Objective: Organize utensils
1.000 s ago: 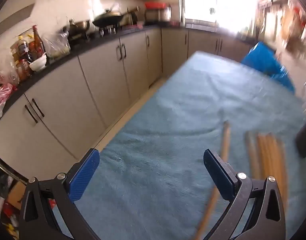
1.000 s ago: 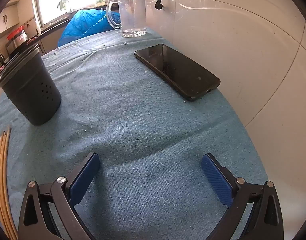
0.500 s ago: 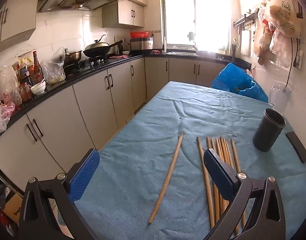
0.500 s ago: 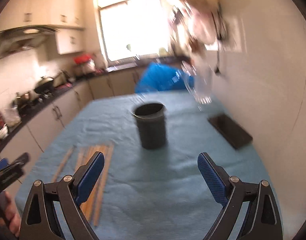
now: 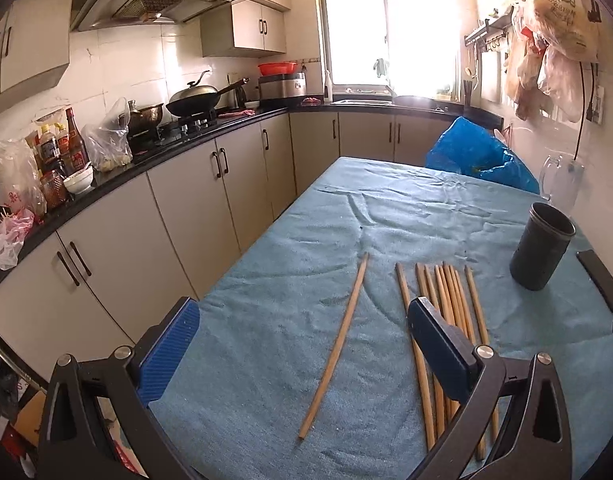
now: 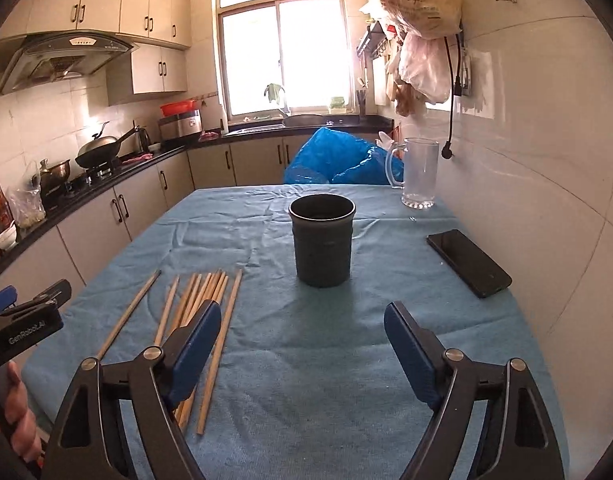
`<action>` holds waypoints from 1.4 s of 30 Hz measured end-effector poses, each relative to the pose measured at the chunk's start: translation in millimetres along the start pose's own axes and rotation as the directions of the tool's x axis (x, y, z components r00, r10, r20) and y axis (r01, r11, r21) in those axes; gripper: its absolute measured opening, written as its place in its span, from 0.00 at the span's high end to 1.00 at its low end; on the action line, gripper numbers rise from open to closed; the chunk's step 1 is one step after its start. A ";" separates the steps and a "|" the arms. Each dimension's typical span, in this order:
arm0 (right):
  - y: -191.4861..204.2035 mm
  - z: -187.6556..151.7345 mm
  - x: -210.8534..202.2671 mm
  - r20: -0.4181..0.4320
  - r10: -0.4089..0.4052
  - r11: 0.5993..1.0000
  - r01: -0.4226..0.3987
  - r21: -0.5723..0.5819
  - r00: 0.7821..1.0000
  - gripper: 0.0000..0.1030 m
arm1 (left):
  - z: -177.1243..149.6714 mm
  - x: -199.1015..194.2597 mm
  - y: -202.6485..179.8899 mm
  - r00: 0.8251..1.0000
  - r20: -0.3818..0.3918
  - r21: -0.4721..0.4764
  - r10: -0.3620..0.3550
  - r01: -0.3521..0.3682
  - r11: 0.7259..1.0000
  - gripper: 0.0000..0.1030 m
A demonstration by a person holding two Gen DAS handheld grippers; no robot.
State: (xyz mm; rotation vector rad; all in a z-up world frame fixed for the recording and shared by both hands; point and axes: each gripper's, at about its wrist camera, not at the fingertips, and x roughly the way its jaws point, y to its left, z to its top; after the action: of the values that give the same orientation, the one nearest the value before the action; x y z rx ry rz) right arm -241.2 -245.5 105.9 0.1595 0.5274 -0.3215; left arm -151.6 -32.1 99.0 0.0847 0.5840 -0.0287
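Wooden chopsticks (image 6: 202,300) laid near the table's (image 6: 346,360) left edge, dark holder (image 6: 322,240) set mid-table, left gripper (image 5: 302,344) and right gripper (image 6: 302,344) both held spread, nothing pinched.

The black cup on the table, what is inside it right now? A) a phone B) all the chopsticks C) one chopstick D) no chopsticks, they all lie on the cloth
D: no stick pokes out of the cup, and the chopsticks all lie flat on the blue cloth to its left, with one lone chopstick a bit apart from the bunch.
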 end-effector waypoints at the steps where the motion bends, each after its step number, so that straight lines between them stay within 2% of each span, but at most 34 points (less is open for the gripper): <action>1: 0.6 -0.2 -0.3 -0.001 -0.003 1.000 0.003 0.000 1.000 0.15 | -0.6 -0.3 -0.4 1.000 0.001 0.000 0.004 -0.004 1.000 0.00; 23: 10.0 -3.8 4.0 -0.046 -0.005 1.000 0.005 -0.017 0.999 0.15 | -6.9 2.3 -7.3 1.000 -0.013 0.035 -0.010 0.010 0.999 0.00; 33: 9.0 -4.6 5.9 -0.070 0.001 1.000 -0.001 -0.004 0.998 0.19 | -9.4 3.0 -7.9 1.000 -0.022 0.039 -0.013 0.014 0.999 0.00; 42: 8.1 -6.4 -2.6 -0.061 -0.003 1.000 0.003 -0.004 0.998 0.19 | -10.5 -2.1 -7.5 1.000 -0.016 0.036 -0.015 0.016 0.999 0.00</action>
State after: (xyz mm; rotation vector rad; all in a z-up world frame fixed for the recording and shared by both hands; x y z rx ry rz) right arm -243.6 -235.7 102.2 0.1650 0.5885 -0.3193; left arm -159.6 -38.6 90.9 0.1158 0.6001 -0.0535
